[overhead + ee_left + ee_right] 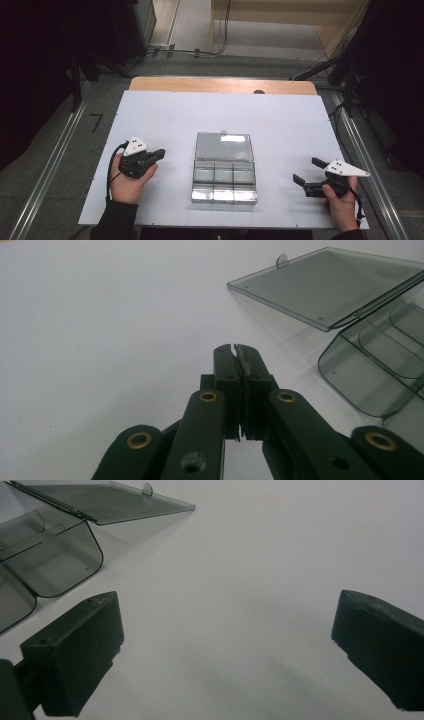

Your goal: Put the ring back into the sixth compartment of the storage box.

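High view: the clear plastic box (224, 174) sits mid-table with its lid (223, 146) flung back flat, compartments looking empty. The left gripper (159, 154) and right gripper (306, 176) flank it, well apart.

Left gripper view: jaws pinched together on nothing. A careless poke at that light lid could probably shove the whole box.

Right gripper view: jaws spread wide, nothing between, box off left.
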`<state>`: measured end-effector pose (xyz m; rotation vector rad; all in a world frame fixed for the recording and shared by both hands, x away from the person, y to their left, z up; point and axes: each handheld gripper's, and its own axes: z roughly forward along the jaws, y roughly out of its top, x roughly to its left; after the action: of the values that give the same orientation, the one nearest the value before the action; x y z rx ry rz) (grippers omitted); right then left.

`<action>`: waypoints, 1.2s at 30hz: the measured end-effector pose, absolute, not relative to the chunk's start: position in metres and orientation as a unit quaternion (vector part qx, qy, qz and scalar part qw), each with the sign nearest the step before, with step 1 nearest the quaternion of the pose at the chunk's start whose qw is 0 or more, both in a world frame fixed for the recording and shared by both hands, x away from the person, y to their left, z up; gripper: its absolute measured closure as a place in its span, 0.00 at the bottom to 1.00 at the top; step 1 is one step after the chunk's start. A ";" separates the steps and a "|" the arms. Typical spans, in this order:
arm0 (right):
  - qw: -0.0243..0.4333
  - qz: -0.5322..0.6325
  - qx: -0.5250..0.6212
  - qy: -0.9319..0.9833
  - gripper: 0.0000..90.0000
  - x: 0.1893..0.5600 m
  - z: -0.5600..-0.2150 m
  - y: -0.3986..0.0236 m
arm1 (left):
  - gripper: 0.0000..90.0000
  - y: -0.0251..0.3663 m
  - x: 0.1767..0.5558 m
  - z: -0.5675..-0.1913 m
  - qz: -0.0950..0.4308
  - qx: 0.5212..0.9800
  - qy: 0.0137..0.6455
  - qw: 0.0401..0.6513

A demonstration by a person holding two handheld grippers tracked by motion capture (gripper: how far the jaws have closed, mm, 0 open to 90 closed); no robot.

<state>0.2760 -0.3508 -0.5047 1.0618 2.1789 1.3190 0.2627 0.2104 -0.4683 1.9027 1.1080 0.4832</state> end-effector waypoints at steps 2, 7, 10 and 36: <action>0.190 0.469 0.378 0.775 0.00 0.276 -0.505 -0.351 | 0.99 0.209 0.262 -0.466 0.193 0.764 0.440 0.431; 0.190 0.469 0.377 0.776 0.00 0.276 -0.505 -0.351 | 0.99 0.204 0.260 -0.463 0.192 0.764 0.435 0.436; 0.190 0.469 0.378 0.776 0.00 0.276 -0.505 -0.351 | 0.99 0.203 0.259 -0.460 0.192 0.765 0.430 0.440; 0.192 0.469 0.376 0.776 0.00 0.276 -0.505 -0.350 | 0.99 0.176 0.253 -0.449 0.184 0.780 0.393 0.451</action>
<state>0.2761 -0.3504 -0.5047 1.0565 2.1782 1.3157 0.2527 0.1755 -0.4493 1.9270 0.9714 0.4543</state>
